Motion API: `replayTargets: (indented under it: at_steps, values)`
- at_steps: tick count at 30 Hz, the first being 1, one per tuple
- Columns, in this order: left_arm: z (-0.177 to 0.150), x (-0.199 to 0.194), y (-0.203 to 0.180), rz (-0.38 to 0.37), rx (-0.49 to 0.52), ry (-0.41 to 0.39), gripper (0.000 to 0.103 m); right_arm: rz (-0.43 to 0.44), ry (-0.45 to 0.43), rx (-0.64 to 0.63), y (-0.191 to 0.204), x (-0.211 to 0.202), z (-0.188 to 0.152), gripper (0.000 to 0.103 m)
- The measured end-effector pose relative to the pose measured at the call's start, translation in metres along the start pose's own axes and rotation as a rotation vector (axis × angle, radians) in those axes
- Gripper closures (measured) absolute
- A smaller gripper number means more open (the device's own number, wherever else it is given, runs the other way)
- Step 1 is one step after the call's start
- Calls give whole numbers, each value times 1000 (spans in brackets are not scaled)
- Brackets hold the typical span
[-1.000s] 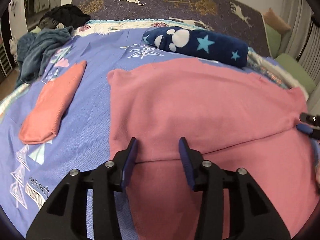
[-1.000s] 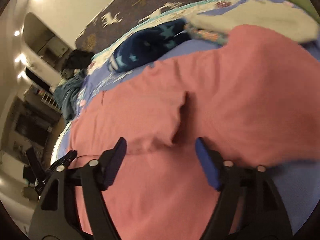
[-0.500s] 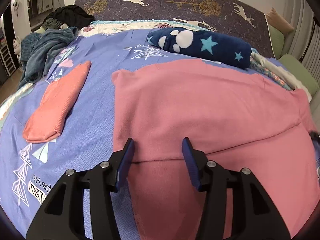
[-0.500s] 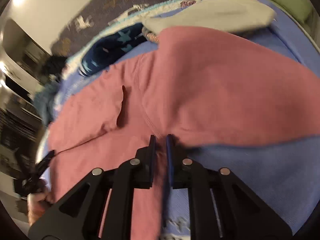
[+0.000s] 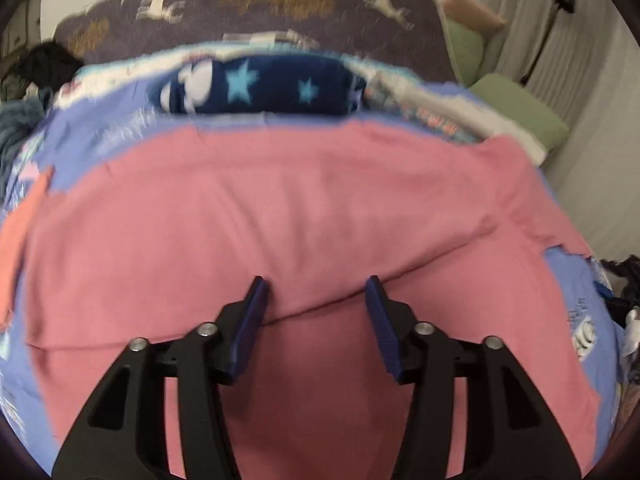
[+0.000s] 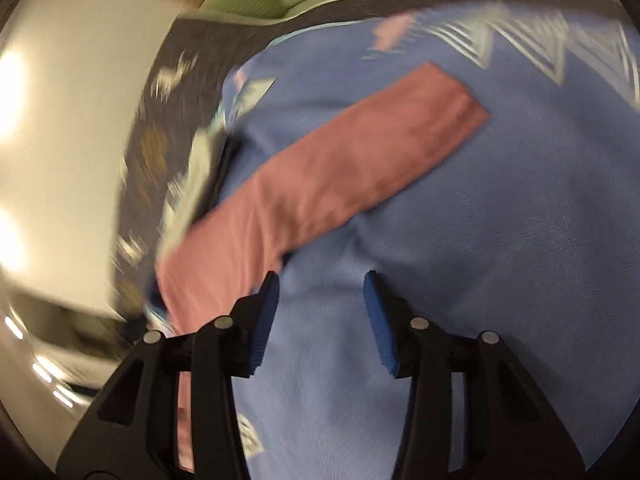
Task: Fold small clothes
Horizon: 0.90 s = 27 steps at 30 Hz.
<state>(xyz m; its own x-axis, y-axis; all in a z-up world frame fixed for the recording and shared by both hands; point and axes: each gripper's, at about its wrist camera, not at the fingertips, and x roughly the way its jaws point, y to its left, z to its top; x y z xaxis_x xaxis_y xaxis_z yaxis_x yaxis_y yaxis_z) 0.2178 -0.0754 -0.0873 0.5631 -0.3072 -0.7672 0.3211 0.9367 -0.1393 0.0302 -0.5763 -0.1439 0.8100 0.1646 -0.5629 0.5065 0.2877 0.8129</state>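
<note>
Two pink pieces show in the left wrist view: a small coral cloth [image 5: 18, 236] at the far left edge and a large pink garment [image 5: 280, 216] spread across the blue patterned bedspread [image 5: 80, 148], with one navy star-print blanket [image 5: 256, 88] beyond it by the deer-print headboard [image 5: 248, 8]. The left gripper [image 5: 316, 292] hangs spread wide over a fold in the garment. The right gripper [image 6: 322, 292], likewise parted and empty, hovers above bare bedspread, a pink sleeve [image 6: 340, 176] just beside its left finger.

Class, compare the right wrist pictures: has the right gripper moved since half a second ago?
Yes. The right gripper, then shut on the pink garment, is now open and has swung right, over bare blue bedspread.
</note>
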Motion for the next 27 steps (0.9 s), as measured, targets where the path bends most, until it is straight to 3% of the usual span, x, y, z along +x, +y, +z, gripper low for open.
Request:
replayTargets:
  at_steps: [2,5,8,10,11,12,16,19,22,27]
  values:
    - [0,0,-4,-5,20,-7,41,44,-14,65,-10,5,12,57]
    - [-4,-1,-6,-7,20,-12,40,85,-51,132,-11,17,27,48]
    - [-5,0,-6,-7,21,-16,40,62,-112,187,-1,26,38,50]
    - [-5,0,-4,-16,14,-19,40,39,-142,214,-4,27,51,76]
    - [-5,0,-3,-24,8,-20,40,32,-149,216,-1,29,51,98]
    - [-3,0,-2,-32,2,-21,40,33,-165,204,4,28,53,99]
    - [-3,-1,6,-84,-36,-28,39,28,-254,-56,72,15,38,99]
    - [-3,-2,12,-121,-64,-36,39,84,-229,-304,155,17,-2,99]
    - [-4,-3,19,-168,-100,-46,39,182,-153,-498,227,35,-49,99]
    - [-9,-9,43,-303,-222,-86,40,344,84,-759,316,94,-166,99]
